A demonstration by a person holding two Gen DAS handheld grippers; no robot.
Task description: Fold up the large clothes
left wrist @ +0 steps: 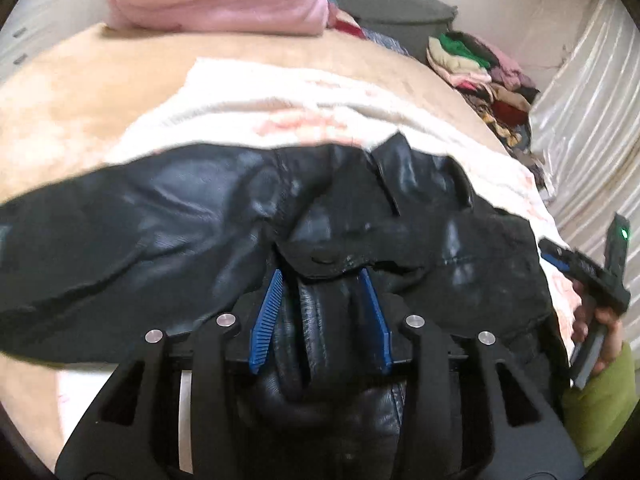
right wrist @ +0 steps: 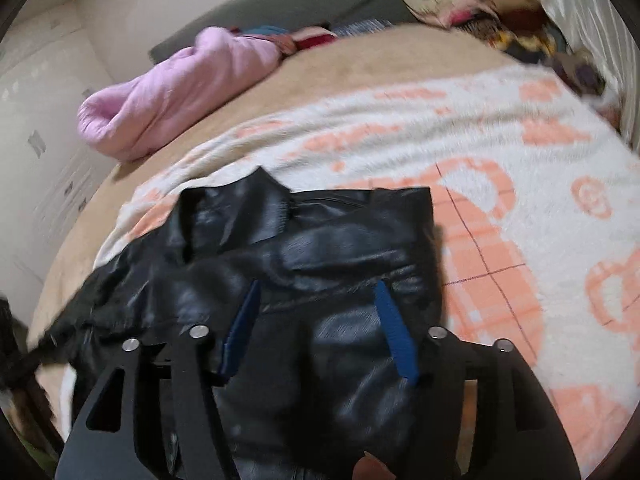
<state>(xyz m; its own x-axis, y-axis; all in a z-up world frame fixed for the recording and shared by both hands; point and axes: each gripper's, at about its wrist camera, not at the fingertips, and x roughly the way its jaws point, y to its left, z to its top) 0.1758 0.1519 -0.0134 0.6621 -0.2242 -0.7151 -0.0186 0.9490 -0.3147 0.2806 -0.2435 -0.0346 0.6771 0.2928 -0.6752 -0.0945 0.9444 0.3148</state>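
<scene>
- Where the black leather jacket [left wrist: 192, 216] bunches up, its folds run together in motion blur; collar and sleeves are hard to tell apart, and its near edge is cut off under both tools.
- Left hand-held gripper [left wrist: 320, 280]: blue pads part-spread, a thick roll of jacket leather between them, a flap hiding the fingertips. Cannot tell whether the pads press on it.
- Right hand-held gripper [right wrist: 318, 292]: jaws wider, standing over the jacket, leather beneath and between the blue fingers; contact unclear.
- From the left camera, the right tool shows at the far right edge, a hand [left wrist: 600, 336] and green sleeve [left wrist: 600, 396] partly cut off.
- Jacket: glossy, creased, lying crumpled on a white-and-orange patterned blanket [right wrist: 500, 168] on the bed [left wrist: 60, 120].
- Beyond it, a pink bundle [right wrist: 180, 92] and a blurred pile of mixed clothes [left wrist: 480, 68] by the wall.
</scene>
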